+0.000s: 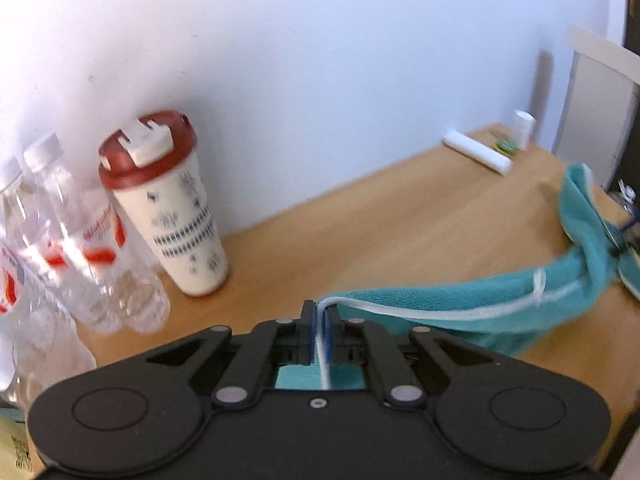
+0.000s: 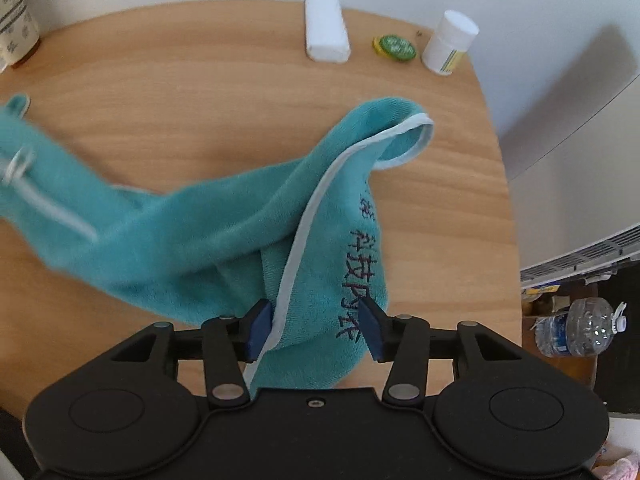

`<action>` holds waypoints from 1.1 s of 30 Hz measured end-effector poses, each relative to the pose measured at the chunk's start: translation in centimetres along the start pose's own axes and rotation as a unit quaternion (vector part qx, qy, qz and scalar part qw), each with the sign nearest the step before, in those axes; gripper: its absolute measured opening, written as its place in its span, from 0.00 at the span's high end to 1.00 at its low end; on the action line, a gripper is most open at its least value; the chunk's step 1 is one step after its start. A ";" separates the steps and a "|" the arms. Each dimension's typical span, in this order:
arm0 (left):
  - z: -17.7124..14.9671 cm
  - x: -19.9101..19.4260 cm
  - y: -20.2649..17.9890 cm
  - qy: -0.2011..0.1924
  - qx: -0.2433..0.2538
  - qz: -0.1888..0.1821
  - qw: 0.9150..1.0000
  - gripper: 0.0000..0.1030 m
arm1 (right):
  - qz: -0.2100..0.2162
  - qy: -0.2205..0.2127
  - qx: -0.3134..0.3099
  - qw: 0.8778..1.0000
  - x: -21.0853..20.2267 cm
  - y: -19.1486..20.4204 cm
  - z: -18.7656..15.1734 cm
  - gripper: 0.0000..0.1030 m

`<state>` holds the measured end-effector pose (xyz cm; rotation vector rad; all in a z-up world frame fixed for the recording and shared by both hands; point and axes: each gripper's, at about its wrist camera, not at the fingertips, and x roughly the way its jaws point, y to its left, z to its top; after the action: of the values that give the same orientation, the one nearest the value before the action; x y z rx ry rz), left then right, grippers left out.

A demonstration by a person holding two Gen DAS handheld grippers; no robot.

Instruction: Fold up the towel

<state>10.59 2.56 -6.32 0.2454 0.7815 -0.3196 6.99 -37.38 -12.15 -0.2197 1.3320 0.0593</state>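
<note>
A teal towel (image 1: 440,300) with white trim and dark embroidered characters is stretched across the wooden table (image 1: 360,216). My left gripper (image 1: 319,328) is shut on the towel's white-trimmed edge, and the cloth runs from it to the right. In the right wrist view the towel (image 2: 200,232) is bunched and twisted, with one folded end near the table's right edge. My right gripper (image 2: 316,324) stands open, its blue pads wide apart with the embroidered end of the towel lying between them.
A cream tumbler with a red lid (image 1: 168,208) and several clear water bottles (image 1: 60,232) stand at the left by the wall. At the back lie a white block (image 2: 326,28), a green cap (image 2: 396,46) and a white pill bottle (image 2: 448,42). The table's edge (image 2: 508,208) curves close on the right.
</note>
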 end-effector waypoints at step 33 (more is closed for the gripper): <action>2.6 2.3 -2.2 0.087 -0.023 0.141 0.986 0.20 | 0.047 -0.005 0.091 0.995 -3.4 -3.9 -3.8 0.48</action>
<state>13.04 -0.74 -6.43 0.3399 0.9134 -0.0115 3.23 -41.69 -9.23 -0.0014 1.3281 0.0187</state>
